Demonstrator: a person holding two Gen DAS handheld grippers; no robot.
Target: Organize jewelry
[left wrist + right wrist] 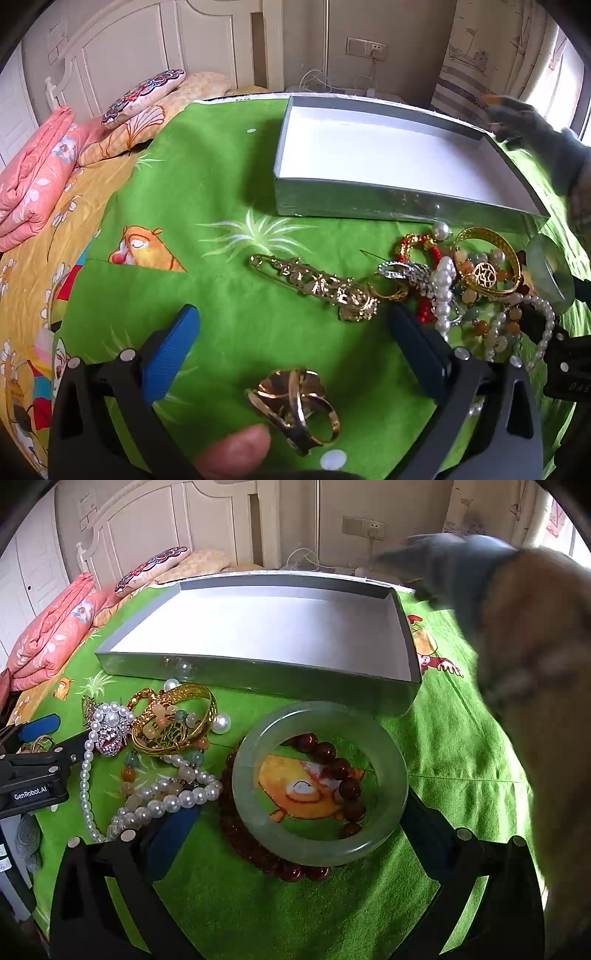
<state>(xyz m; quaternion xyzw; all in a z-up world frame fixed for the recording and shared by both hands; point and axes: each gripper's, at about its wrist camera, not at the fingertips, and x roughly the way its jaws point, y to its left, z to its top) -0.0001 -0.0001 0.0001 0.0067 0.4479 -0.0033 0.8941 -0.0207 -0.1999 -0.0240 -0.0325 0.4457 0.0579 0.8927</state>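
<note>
Both grippers' jaws stand wide apart, empty. The pale green jade bangle (319,786) looks rigid, slick, breakable; grip across its near rim.

A blurred gloved hand (454,568) is smearing across the far right of the right wrist view, ahead of the right gripper, hiding the far right corner of the grey box (402,590). The jade bangle (251,786) is covering part of the dark red bead bracelet (325,749) between that gripper's fingers. In the left wrist view, a fingertip (240,450) below the gold rings (295,402) is running off the bottom edge, and the bangle is partly hiding behind the right gripper's finger.
</note>
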